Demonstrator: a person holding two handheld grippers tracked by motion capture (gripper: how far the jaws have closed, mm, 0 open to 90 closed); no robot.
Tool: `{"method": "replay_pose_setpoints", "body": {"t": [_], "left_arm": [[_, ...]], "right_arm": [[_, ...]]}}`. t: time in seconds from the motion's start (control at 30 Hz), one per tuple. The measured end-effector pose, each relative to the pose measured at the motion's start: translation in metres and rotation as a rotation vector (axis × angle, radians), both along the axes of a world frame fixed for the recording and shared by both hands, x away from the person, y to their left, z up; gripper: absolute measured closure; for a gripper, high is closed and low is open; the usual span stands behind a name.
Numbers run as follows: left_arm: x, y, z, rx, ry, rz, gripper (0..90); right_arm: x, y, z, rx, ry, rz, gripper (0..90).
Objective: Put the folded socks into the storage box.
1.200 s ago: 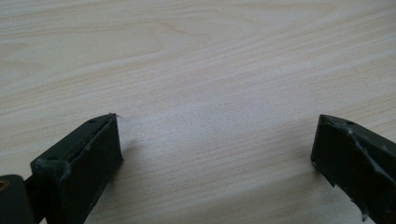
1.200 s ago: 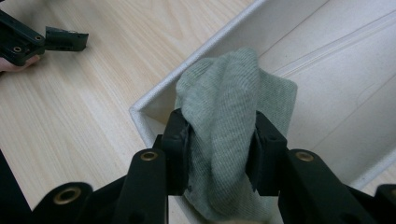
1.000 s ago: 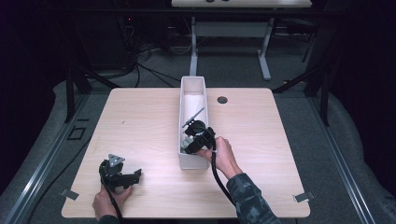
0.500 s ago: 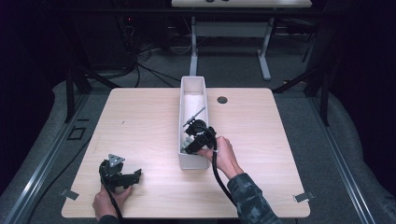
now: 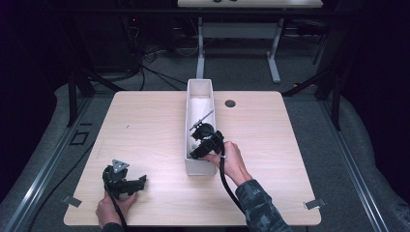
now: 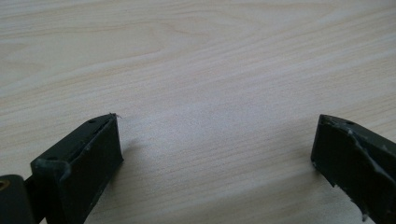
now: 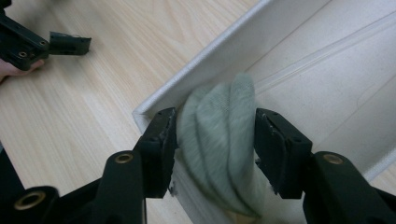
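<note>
A long white bin [image 5: 199, 87] stands on the wooden table [image 5: 145, 125], running from the middle toward the far edge. My right gripper [image 5: 197, 152] reaches into the bin's near end. In the right gripper view its pads [image 7: 161, 140] touch both sides of a folded grey-green cloth [image 7: 217, 135] against the bin's wall [image 7: 224, 46]. The jaws have just been opening with the cloth still between them. My left gripper [image 5: 140, 183] rests at the table's front left, open [image 6: 215, 154], with only bare wood between its fingers.
A round cable hole [image 5: 230, 103] sits in the tabletop right of the bin. Metal tabs [image 5: 72, 200] mark the front corners. Beyond the table stands another desk's frame [image 5: 200, 43], with cables on the floor. Bare wood lies on both sides of the bin.
The right gripper's jaws stand slightly wider around the cloth than before. Both hands stay where they were.
</note>
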State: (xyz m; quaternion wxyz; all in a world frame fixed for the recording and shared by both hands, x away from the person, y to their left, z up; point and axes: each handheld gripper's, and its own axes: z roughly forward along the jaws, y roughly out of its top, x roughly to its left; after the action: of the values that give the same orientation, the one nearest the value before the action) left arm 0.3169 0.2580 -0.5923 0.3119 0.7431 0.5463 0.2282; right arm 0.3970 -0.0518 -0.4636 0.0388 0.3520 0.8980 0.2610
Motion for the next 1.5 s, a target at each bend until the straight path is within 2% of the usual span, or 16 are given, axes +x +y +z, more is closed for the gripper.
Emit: {"method": "replay_pose_setpoints", "body": {"t": [0.2,0.27,0.33,0.43,0.47,0.5,0.63,0.73,0.83,0.9,1.1,1.27,1.3,1.33,1.37,1.5], "left_arm": [[0.0,0.0,0.0,0.001,0.003,-0.002,1.5],[0.0,0.0,0.0,0.0,0.002,-0.001,1.5],[0.0,0.0,0.0,0.0,0.002,-0.002,1.5],[0.0,0.0,0.0,0.0,0.002,-0.001,1.5],[0.0,0.0,0.0,0.0,0.0,0.0,1.5],[0.0,0.0,0.0,0.0,0.002,0.0,1.5],[0.0,0.0,0.0,0.0,0.0,0.0,1.5],[0.0,0.0,0.0,0.0,0.0,0.001,1.5],[0.0,0.0,0.0,0.0,0.0,0.0,1.5],[0.0,0.0,0.0,0.0,0.0,0.0,1.5],[0.0,0.0,0.0,0.0,0.0,0.001,1.5],[0.0,0.0,0.0,0.0,0.0,0.0,1.5],[0.0,0.0,0.0,0.0,0.0,0.0,1.5],[0.0,0.0,0.0,0.0,0.0,0.001,1.5],[0.0,0.0,0.0,0.0,0.0,0.001,1.5],[0.0,0.0,0.0,0.0,0.0,0.0,1.5]], "right_arm": [[-0.004,-0.002,0.008,-0.001,-0.026,0.01,44.4],[-0.006,-0.003,0.01,0.014,-0.04,0.007,42.6],[-0.008,-0.005,0.014,0.008,-0.056,0.003,39.0],[-0.011,-0.009,0.02,0.015,-0.077,0.004,33.9],[-0.011,-0.01,0.021,0.032,-0.078,0.011,31.9],[-0.013,-0.011,0.023,0.021,-0.092,0.004,30.1],[-0.016,-0.019,0.03,0.037,-0.122,0.002,21.7],[-0.019,-0.026,0.035,0.059,-0.146,0.002,18.0],[-0.024,-0.033,0.038,0.056,-0.169,0.003,14.7],[-0.028,-0.037,0.04,0.05,-0.193,0.003,14.0],[-0.037,-0.054,0.04,0.063,-0.227,-0.004,6.6],[-0.045,-0.071,0.04,0.057,-0.254,-0.028,5.5],[-0.046,-0.076,0.04,0.076,-0.251,-0.025,5.5],[-0.048,-0.079,0.04,0.06,-0.264,-0.038,5.4],[-0.049,-0.083,0.039,0.07,-0.26,-0.038,5.4],[-0.055,-0.096,0.035,0.046,-0.269,-0.073,5.3]]}}
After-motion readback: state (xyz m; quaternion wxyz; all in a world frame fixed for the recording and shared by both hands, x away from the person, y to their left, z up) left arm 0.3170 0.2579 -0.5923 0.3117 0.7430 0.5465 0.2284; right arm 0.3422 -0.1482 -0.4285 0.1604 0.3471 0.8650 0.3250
